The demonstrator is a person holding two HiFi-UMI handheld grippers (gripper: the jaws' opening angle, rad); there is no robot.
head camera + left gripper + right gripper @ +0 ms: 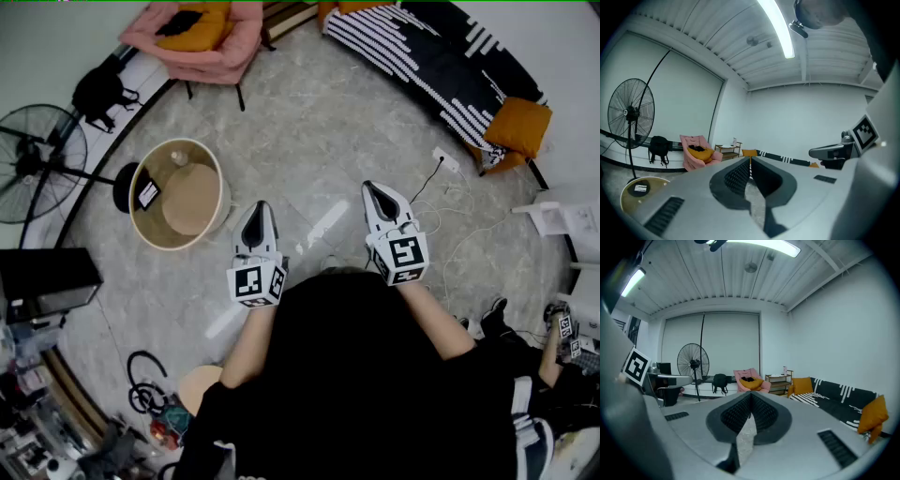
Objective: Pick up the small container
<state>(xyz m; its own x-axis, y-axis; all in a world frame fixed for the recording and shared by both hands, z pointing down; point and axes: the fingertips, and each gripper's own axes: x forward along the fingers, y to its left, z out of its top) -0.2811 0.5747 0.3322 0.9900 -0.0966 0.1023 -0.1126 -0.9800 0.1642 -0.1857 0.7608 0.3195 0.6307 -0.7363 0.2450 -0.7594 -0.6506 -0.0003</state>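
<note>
A small pale container (179,157) stands near the far edge of a low round wooden table (141,220), beside a small black-and-white card (147,194). My left gripper (259,208) hovers over the floor to the right of that table, shut with nothing between its jaws. In the left gripper view, the left gripper (750,159) points across the room and the table (628,201) lies at lower left. My right gripper (370,187) is held farther right, also shut and empty. The right gripper (751,393) faces the fan and the pink chair.
A standing fan (37,159) and a black bag (98,89) are left of the table. A pink chair (202,37) and a striped sofa (441,66) line the far side. A power strip (448,161) with cables lies on the floor at right. Clutter fills the lower left.
</note>
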